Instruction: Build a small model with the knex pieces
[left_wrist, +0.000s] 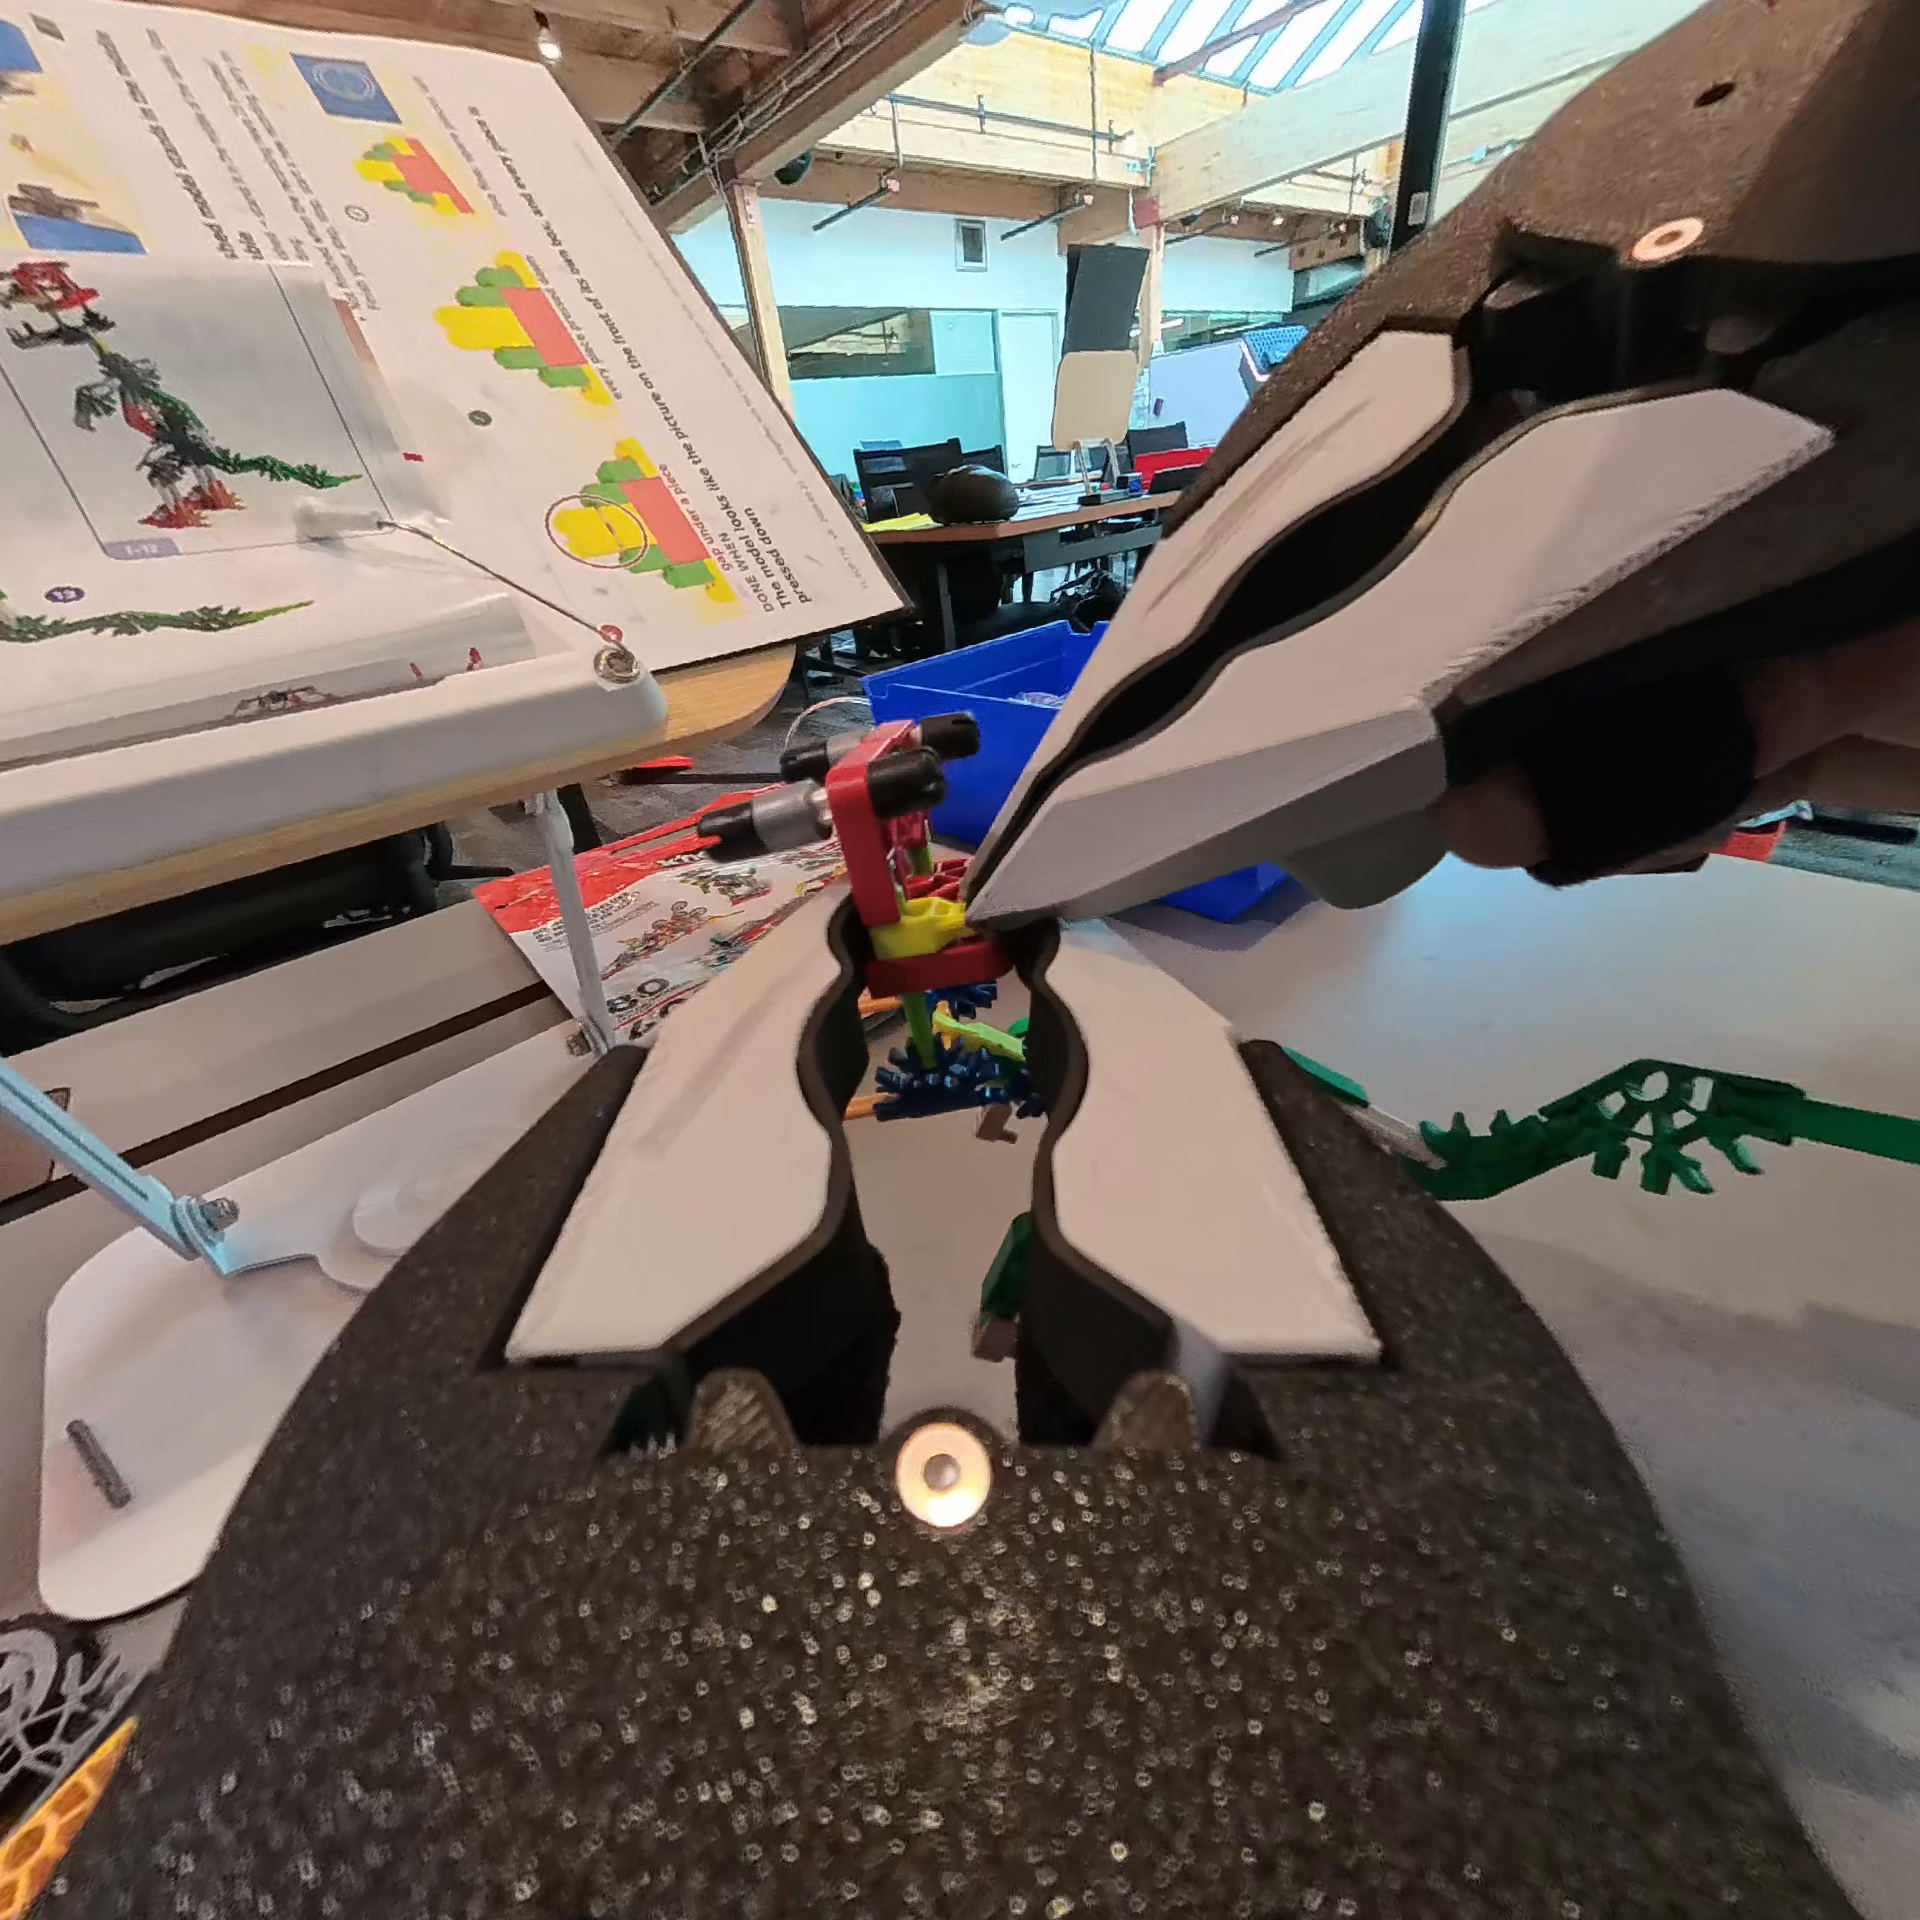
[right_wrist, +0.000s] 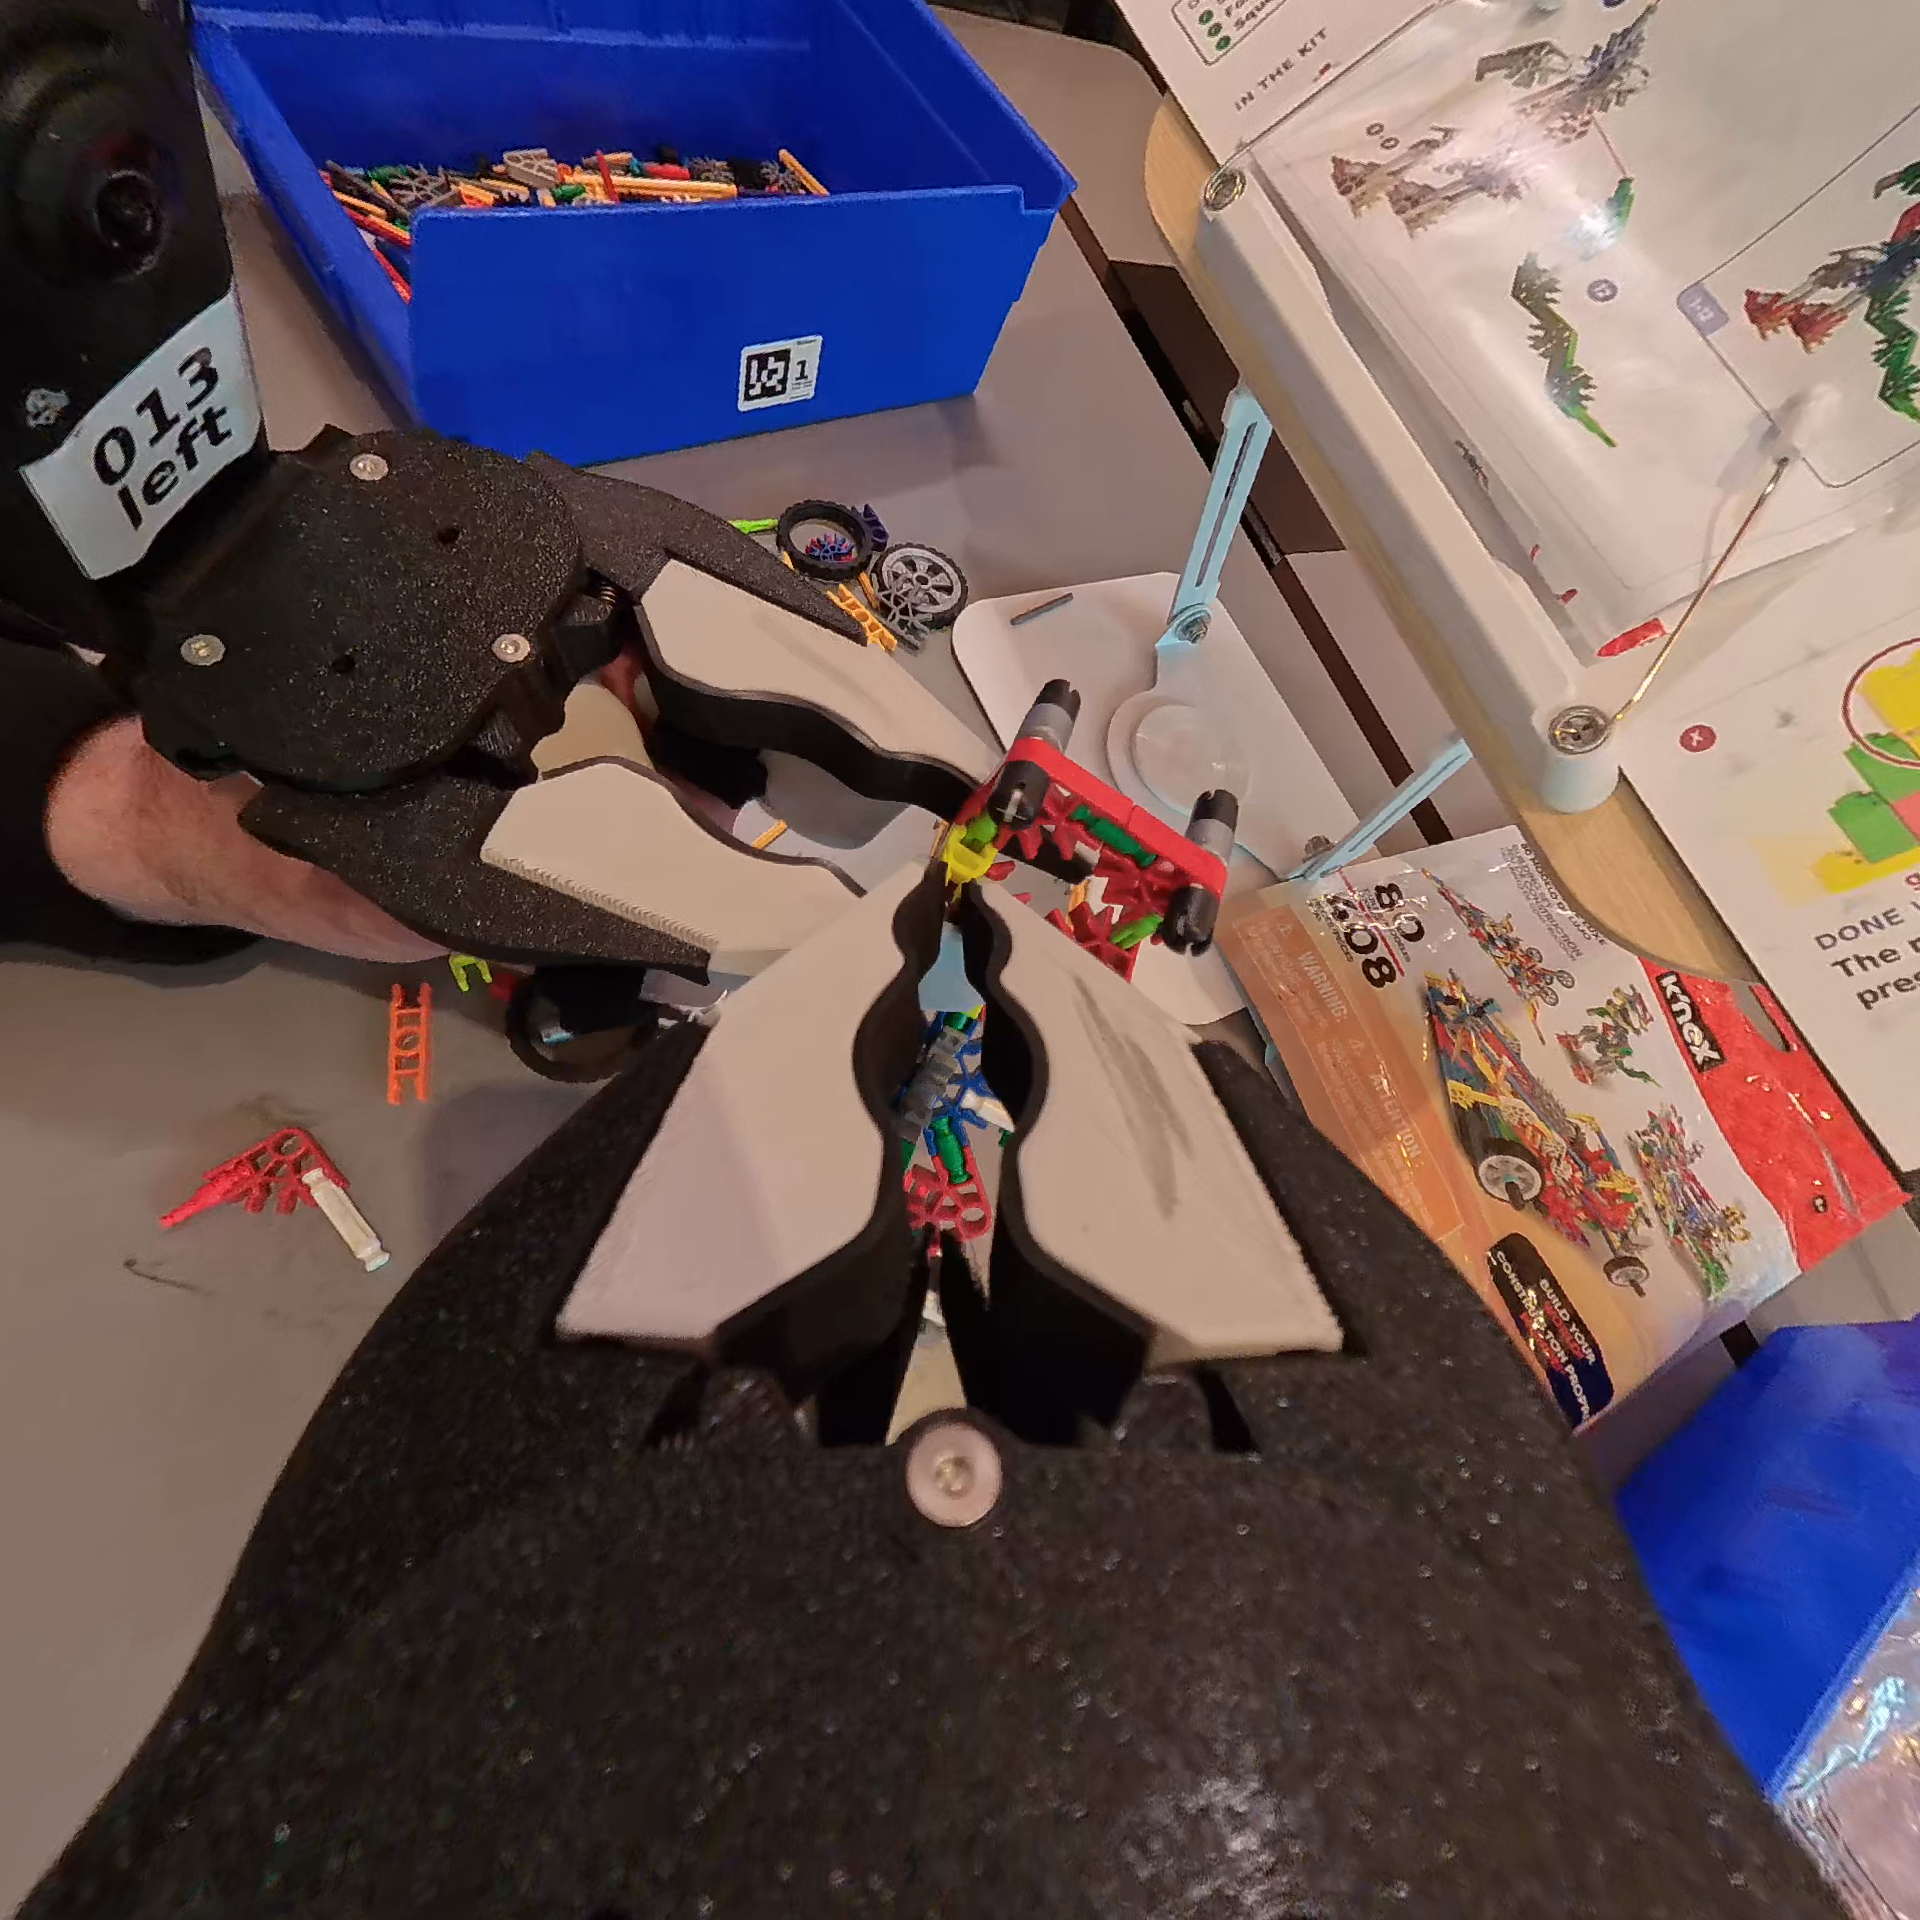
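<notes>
Left gripper (left_wrist: 935, 940) clamped narrowly on the red frame at the base of a multicoloured plastic rod-and-connector model (left_wrist: 904, 883), held above the grey table (left_wrist: 1558, 1455). Right gripper (right_wrist: 961, 904) nearly closed, tips pinched on the yellow clip connector (right_wrist: 966, 847) at the model's corner, seen also from the left wrist view pressing in from the upper right. Black-and-grey axle pegs (left_wrist: 821, 805) sticking out of the red frame. Behind, a blue plastic bin (right_wrist: 644, 260) full of loose rods; beside it, small black and grey wheels (right_wrist: 873, 566). Off to the side, a green lattice piece (left_wrist: 1621, 1132), a tilted white instruction stand (left_wrist: 312, 416), a red printed parts bag (right_wrist: 1558, 1101).
</notes>
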